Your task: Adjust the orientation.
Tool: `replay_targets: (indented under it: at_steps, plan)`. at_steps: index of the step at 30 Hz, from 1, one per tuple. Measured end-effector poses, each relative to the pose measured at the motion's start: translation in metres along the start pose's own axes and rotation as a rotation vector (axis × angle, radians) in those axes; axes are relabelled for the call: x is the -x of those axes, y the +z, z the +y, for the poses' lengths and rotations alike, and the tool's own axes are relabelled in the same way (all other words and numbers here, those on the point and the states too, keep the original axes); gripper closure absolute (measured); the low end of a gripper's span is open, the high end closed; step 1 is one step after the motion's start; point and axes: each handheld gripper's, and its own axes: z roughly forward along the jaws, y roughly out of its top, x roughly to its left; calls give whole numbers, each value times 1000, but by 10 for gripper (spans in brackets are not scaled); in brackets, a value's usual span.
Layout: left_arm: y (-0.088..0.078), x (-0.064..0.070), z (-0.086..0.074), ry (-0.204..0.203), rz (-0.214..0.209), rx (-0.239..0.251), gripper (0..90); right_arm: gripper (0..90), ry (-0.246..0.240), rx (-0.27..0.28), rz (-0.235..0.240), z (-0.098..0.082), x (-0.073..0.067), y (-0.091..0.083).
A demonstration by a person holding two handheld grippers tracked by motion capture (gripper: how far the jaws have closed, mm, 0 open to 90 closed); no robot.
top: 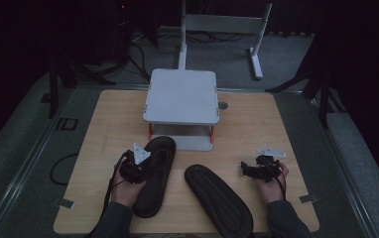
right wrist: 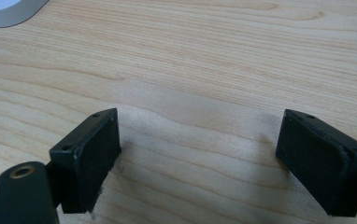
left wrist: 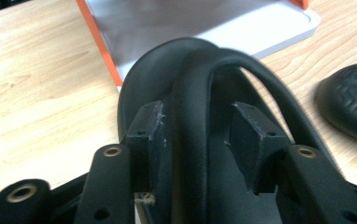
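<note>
black sandal (top: 154, 176) lies on the wooden worktop (top: 103, 129); left gripper (left wrist: 197, 135) jaws half open astride its strap (left wrist: 190, 140), one pad touching. right gripper (right wrist: 200, 161) jaws gape wide, empty. second sandal (top: 217, 201) lies between; grey stand (top: 182, 96) beyond.

We can read one marking: the letters "ID" (top: 66, 123) on the grey floor, well to the left of the left gripper (top: 134, 167) and beyond the table edge. We make out no other writing anywhere.
</note>
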Motion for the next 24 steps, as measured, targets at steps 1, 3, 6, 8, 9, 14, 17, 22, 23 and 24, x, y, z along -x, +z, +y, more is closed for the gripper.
replay_targets:
  at_steps: [1, 3, 6, 8, 9, 14, 17, 22, 23, 24]
  plan:
    - [-2, 1, 1, -2, -4, 10, 521, 135, 1, 0, 0, 0, 0, 0]
    - [-5, 3, 3, -1, -21, 28, 509, 138, 1, -1, 2, 0, 0, 0]
    - [-9, 8, 7, 8, -49, 45, 496, 174, 5, -8, 10, 0, -1, -3]
    - [-12, 12, 9, 9, -72, 62, 488, 232, 18, -7, 44, 0, -2, -6]
    - [-13, 14, 10, 11, -81, 72, 483, 235, 31, -9, 65, 0, -3, -8]
    - [-16, 29, 15, 34, -129, 91, 461, 253, -11, 15, 112, 5, -15, -23]
    - [-16, 36, 16, 51, -144, 92, 452, 253, -65, 48, 150, 12, -28, -36]
    - [-13, 56, 17, 70, -202, 75, 453, 269, -120, 78, 236, 17, -44, -55]
    - [-13, 58, 16, 78, -206, 72, 454, 269, -124, 85, 265, 19, -47, -59]
    - [-13, 61, 16, 85, -213, 71, 453, 269, -125, 89, 280, 19, -49, -62]
